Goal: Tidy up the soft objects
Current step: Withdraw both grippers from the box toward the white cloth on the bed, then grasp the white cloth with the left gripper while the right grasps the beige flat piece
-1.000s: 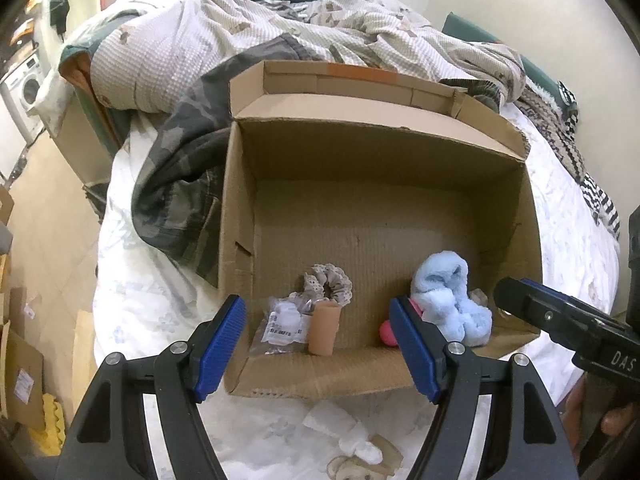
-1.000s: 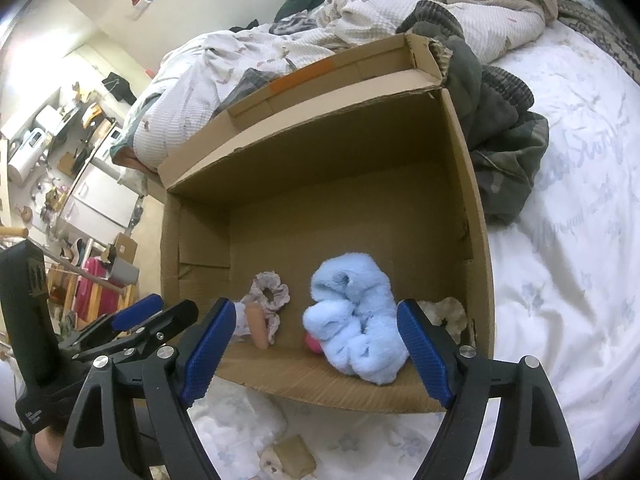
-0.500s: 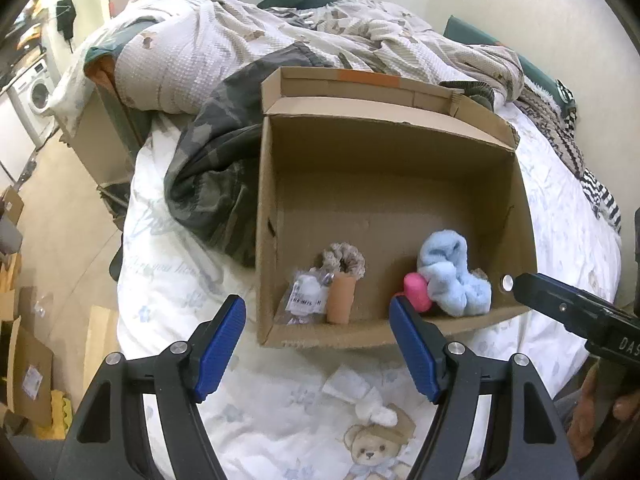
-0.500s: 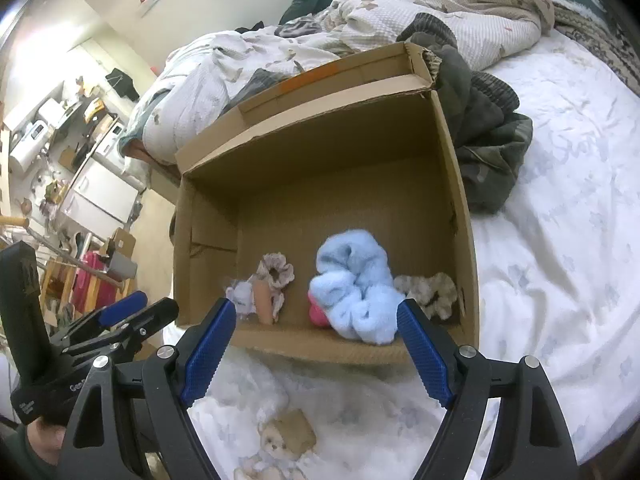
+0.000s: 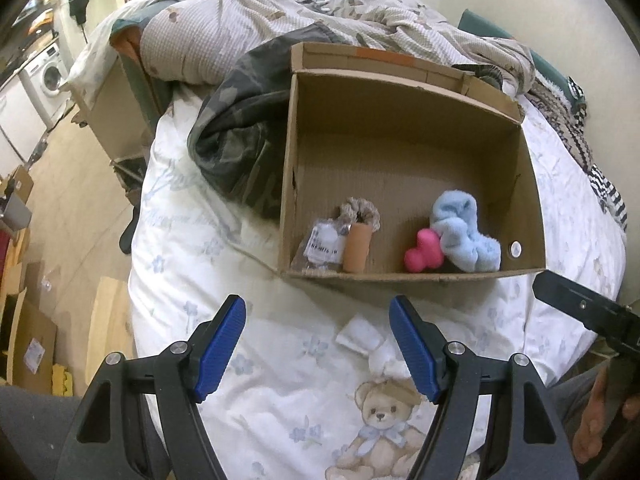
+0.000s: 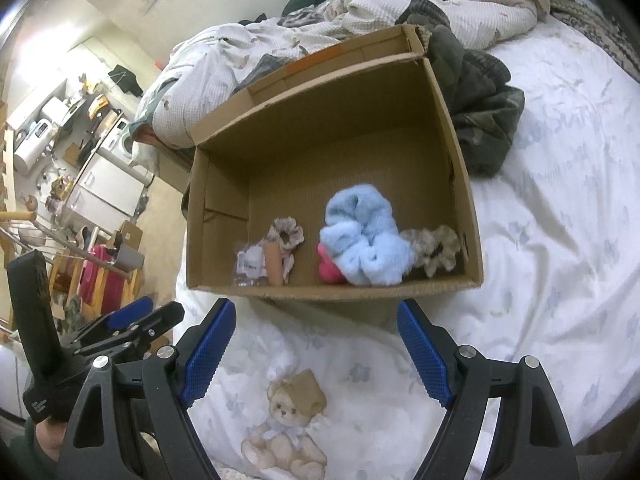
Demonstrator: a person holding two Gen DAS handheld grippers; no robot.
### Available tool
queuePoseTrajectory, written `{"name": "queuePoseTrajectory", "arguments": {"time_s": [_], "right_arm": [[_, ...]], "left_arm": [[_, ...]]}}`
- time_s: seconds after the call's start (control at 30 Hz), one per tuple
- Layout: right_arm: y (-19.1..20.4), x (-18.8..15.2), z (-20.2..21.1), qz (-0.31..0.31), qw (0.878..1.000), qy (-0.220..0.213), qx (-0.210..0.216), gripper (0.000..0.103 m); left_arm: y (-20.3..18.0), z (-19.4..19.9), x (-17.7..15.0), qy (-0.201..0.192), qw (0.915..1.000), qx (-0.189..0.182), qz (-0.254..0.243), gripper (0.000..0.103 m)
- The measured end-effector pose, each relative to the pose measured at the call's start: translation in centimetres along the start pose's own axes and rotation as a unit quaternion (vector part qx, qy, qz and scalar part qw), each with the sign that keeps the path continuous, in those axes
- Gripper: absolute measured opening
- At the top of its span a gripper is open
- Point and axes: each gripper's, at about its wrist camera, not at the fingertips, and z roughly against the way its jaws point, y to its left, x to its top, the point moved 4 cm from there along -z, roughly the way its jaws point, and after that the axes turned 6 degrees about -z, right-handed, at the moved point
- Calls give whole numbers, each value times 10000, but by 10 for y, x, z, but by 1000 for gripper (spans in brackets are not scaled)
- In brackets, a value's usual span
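An open cardboard box [image 5: 400, 128] [image 6: 320, 120] lies on the bed. Along its near wall lie a fluffy light-blue scrunchie [image 5: 464, 236] [image 6: 364, 240], a pink soft piece [image 5: 422, 256] [image 6: 330, 270], a beige patterned scrunchie [image 5: 360, 212] [image 6: 288, 234], a tan roll [image 5: 356, 248] [image 6: 276, 264], a small plastic packet [image 5: 324, 246] [image 6: 250, 264] and a second speckled scrunchie [image 6: 434, 248]. My left gripper [image 5: 320, 350] and right gripper [image 6: 316, 350] are open and empty, above the sheet in front of the box. A white folded cloth [image 5: 360, 334] lies before the left gripper.
The white sheet has a teddy-bear print [image 5: 384, 416] [image 6: 292, 420]. A dark camouflage garment [image 5: 240, 148] [image 6: 476, 92] lies beside the box and crumpled bedding [image 5: 280, 16] behind it. The bed edge drops to the floor with boxes [image 5: 28, 344] and a washing machine [image 5: 44, 76].
Both grippers have drawn back from the box, which now looks smaller and farther. The teddy-bear print has come into view below them. Both stay open and empty.
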Motion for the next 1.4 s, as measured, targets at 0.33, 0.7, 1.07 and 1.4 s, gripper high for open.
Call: {"name": "queuePoseTrajectory", "arguments": {"time_s": [0.33,0.7,1.07,1.4], "right_arm": [[-9,-23,-10,-99,9993,339,-79,88],[1,-61,-79,338,9828,1772,-384,85],[40,-100,-129,1729,9532,2260,-1021,73],[52,-97,-130,1992,9496,2230,-942,16]], "left_arm": [[14,-8,-17,211,9991,235,271,72],[34,-16,-21,436,9969,163,632,72],[52,-18,-27,540,9941,88,933,72],[42,-26,-27,624,9945,84,837,72]]}}
